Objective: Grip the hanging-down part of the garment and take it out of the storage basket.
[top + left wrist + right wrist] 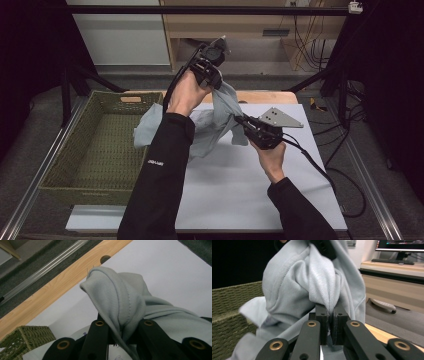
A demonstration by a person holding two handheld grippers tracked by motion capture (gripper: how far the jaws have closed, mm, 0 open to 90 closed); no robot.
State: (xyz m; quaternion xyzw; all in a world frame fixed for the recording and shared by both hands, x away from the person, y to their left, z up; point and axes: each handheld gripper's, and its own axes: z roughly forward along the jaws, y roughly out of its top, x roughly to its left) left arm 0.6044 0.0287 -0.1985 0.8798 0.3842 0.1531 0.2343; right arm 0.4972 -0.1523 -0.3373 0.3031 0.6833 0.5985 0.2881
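The step in hand looks like lifting a grey garment (212,122) off the table (260,200), probably to shake it out, fold it or drop it in the basket (100,145).

The left tongs (212,82) are raised high over the far edge of the table and clenched on a ribbed hem or cuff (the left gripper view shows the ribbed fold pinched between the jaws). The right tongs (240,120) sit lower and nearer the person, jaws pressed together on a bunched fold of the garment, as the right gripper view shows.

The garment hangs between the two grips, its long axis running steeply from the left tongs down toward the right tongs, with loose cloth draping on over the table and the basket's near rim. Which end is collar and which is hem I cannot tell.

Next, I judge, both grips must hold firm while the hands spread apart to pull the cloth taut, or swing left together to carry it over the basket without the trailing part snagging the rim.
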